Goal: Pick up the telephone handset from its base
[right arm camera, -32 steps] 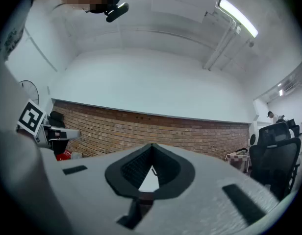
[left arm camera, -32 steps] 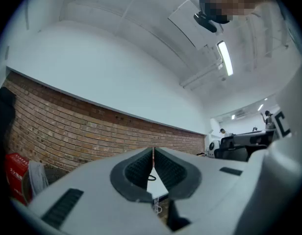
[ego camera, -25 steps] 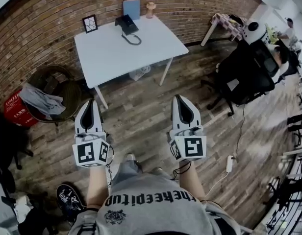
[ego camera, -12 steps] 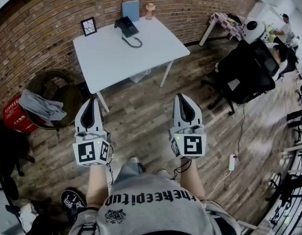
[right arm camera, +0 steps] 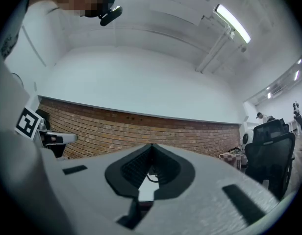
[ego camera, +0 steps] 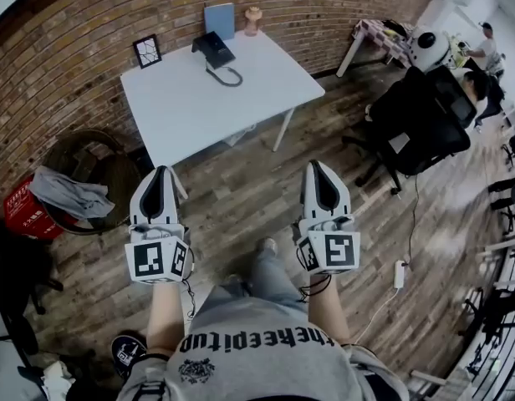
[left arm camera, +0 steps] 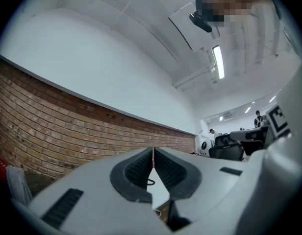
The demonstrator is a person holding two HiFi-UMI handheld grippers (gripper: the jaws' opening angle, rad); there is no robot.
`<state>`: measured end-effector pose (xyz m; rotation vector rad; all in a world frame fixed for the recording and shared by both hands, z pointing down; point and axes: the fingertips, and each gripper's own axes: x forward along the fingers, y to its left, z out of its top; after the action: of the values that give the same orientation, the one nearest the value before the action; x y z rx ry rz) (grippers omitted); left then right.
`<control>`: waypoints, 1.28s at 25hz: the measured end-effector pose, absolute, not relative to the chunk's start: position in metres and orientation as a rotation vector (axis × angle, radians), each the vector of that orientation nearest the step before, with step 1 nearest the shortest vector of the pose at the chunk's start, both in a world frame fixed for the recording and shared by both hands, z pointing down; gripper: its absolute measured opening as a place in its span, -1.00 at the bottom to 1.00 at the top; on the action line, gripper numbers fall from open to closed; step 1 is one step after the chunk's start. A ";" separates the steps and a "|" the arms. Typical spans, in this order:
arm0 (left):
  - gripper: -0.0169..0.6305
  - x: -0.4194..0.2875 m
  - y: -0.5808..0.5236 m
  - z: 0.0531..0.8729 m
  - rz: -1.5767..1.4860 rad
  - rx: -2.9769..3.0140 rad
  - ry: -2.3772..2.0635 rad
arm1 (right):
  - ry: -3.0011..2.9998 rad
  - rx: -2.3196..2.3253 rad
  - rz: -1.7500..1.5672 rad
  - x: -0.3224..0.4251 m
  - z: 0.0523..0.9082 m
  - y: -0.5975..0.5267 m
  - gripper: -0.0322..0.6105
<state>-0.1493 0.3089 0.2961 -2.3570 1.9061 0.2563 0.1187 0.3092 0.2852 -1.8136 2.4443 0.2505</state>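
A black telephone [ego camera: 213, 49] sits at the far edge of the white table [ego camera: 216, 98], its handset resting on the base and its cord [ego camera: 227, 76] looped on the tabletop. Both grippers are held out over the wooden floor, well short of the table. My left gripper [ego camera: 161, 172] is shut with nothing in it, and its jaws meet at the tip in the left gripper view [left arm camera: 153, 154]. My right gripper [ego camera: 317, 166] is likewise shut and empty [right arm camera: 151, 149]. A sliver of the white table and the cord shows below each pair of closed jaws.
On the table's far edge stand a small picture frame [ego camera: 146, 50], a blue board [ego camera: 220, 19] and a wooden ornament [ego camera: 253, 17]. A wicker chair with grey cloth [ego camera: 73, 192] and a red crate [ego camera: 22, 205] lie left. A black office chair [ego camera: 425, 124] and a power strip [ego camera: 399, 274] lie right.
The person has stepped toward the table, carrying both shut grippers forward. The table and telephone look slightly nearer, and one foot has swung ahead.
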 end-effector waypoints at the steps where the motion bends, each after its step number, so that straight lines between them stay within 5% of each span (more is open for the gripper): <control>1: -0.91 -0.148 0.303 0.297 0.253 -2.360 1.895 | 2.443 -1.817 0.244 0.119 0.286 0.303 -0.89; 32: -0.91 -0.096 0.015 0.256 0.248 -2.129 2.052 | 2.602 -1.479 0.326 0.151 0.254 -0.034 -0.89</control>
<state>-0.0960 0.0145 0.2555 -2.1288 2.0522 0.2485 0.1514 -0.0342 0.2541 -1.4791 2.6015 0.3257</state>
